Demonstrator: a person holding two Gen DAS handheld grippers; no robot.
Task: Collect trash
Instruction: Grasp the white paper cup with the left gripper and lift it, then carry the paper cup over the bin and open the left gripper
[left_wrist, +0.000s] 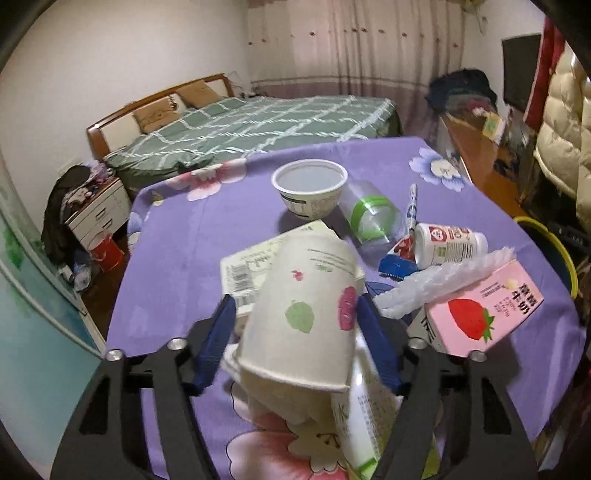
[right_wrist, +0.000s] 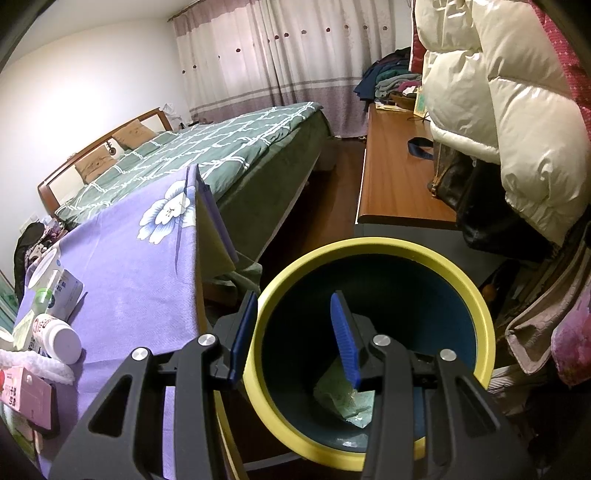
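— Paper cup (left_wrist: 306, 314)?
— Clamped in the left hand-held gripper (left_wrist: 293, 306), above the purple surface (left_wrist: 177, 236).
— Right one?
— Right hand-held gripper (right_wrist: 295, 334) pinches the yellow bin (right_wrist: 373, 245) rim, near right.

So the desk (left_wrist: 177, 236) has a purple flowery cloth over it, and there's junk all over: a white paper bowl (left_wrist: 309, 188), a clear plastic cup with green bands (left_wrist: 371, 216) on its side, a small white bottle (left_wrist: 448, 243) tipped over, a pink strawberry milk carton (left_wrist: 480, 310), some white foam wrap (left_wrist: 439, 284) and a flat carton (left_wrist: 251, 266).
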